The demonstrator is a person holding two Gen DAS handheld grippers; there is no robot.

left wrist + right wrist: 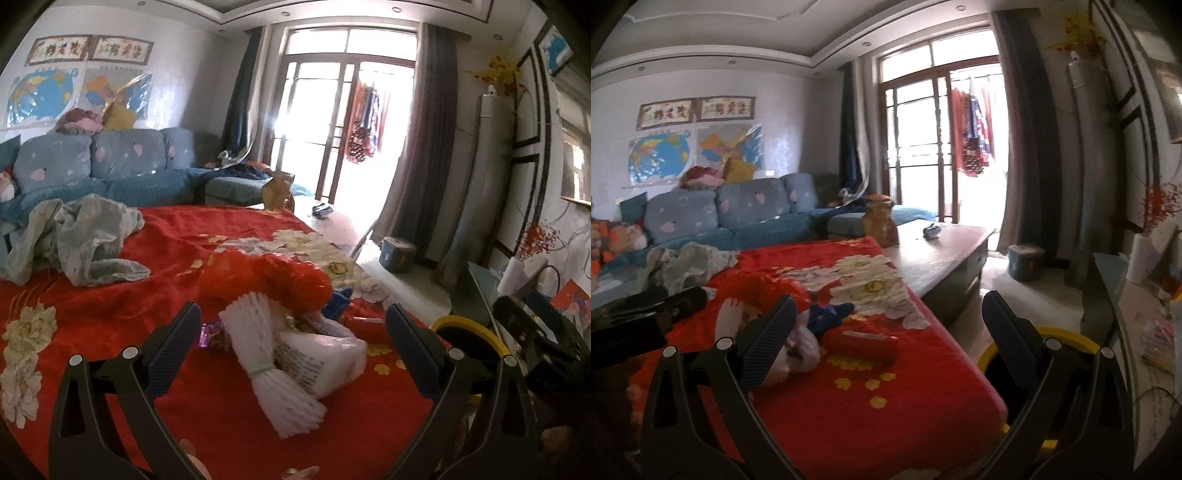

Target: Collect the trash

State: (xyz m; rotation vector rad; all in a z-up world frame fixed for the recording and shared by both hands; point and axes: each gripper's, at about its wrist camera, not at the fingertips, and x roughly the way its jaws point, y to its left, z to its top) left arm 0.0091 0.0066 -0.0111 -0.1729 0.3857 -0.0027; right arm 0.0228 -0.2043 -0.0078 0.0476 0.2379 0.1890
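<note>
A pile of trash lies on a red flowered blanket (110, 295): a white foam net sleeve (273, 376), a white printed plastic bag (325, 358), a red mesh bag (266, 277), a purple wrapper (210, 334), a blue scrap (340, 301). My left gripper (291, 343) is open, its fingers on either side of the foam sleeve and bag. My right gripper (890, 328) is open above the blanket's right edge, with a red packet (860, 347) between its fingers. A yellow-rimmed bin (1067, 339) stands on the floor to the right and also shows in the left wrist view (465, 328).
A crumpled pale cloth (74, 240) lies on the blanket's far left. A blue sofa (110, 162) stands behind. A wooden table (942, 251) carries a brown paper bag (881, 225). A blue bucket (1025, 262) stands by the balcony door. A glass stand (1126, 295) is at right.
</note>
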